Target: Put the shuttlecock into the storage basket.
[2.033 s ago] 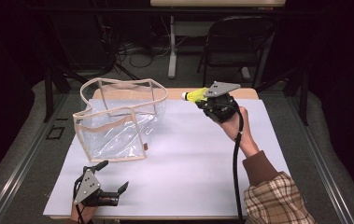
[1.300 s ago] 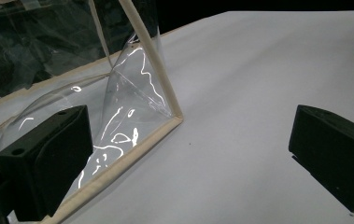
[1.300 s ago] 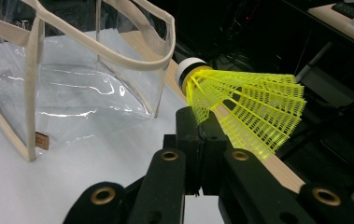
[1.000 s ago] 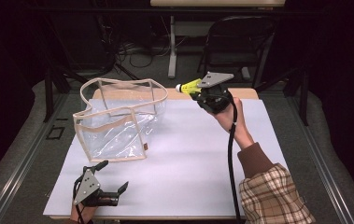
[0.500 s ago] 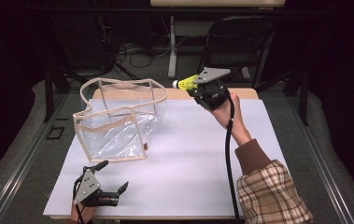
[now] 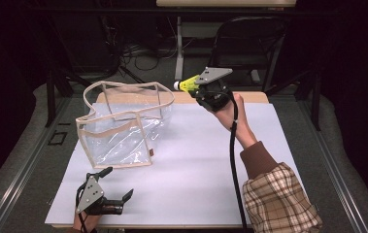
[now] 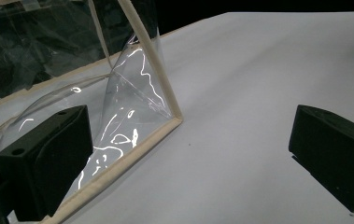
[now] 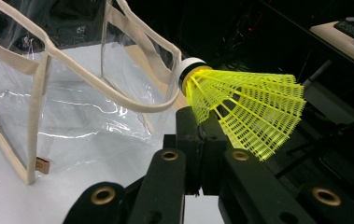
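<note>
One shuttlecock is pinched in the right gripper, held above the table's far edge, beside the bag. It is mid-carry; next, I judge, it needs lowering through the bag's mouth. The left gripper rests spread at the near-left corner.

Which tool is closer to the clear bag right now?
Left. The left tool sits just before the clear bag; the right tool, gripping the shuttlecock, hangs beside its far corner.

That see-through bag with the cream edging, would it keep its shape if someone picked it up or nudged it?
Probably not fully. The bag has thin clear walls that already wrinkle and bow in the left gripper view, so they would likely flex. The cream edging seems to act as a soft frame, holding it upright and open. It looks light, so a push would likely slide it across the white table.
</note>
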`<state>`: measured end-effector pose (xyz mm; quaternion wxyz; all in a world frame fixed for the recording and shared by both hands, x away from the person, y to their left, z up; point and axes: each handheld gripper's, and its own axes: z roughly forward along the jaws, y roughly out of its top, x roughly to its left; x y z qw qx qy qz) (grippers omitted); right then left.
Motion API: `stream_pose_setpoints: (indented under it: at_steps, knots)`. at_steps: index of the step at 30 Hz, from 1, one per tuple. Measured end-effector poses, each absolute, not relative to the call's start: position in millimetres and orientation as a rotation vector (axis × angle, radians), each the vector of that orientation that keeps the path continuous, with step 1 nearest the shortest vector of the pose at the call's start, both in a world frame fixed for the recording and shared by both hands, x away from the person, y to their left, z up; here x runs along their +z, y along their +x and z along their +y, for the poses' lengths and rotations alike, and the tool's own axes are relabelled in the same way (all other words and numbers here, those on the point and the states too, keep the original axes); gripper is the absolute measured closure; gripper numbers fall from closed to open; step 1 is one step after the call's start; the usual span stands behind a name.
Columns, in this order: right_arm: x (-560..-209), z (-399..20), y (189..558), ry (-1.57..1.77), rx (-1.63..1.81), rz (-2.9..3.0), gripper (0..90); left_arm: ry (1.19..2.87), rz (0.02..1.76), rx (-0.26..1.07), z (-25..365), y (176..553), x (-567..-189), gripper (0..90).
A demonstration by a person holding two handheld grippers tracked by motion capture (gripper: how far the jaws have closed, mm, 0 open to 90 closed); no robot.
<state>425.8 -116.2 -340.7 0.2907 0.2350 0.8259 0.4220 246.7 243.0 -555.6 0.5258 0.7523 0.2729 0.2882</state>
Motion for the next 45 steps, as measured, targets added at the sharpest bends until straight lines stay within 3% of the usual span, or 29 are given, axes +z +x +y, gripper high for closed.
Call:
stream_pose_setpoints:
  at_steps: [45]
  knots:
    - [-331.6, -78.2, 431.9, 0.567, 1.143, 2.22, 90.0, 1.797, 0.65, 0.689, 243.3, 246.7, -555.4, 0.0]
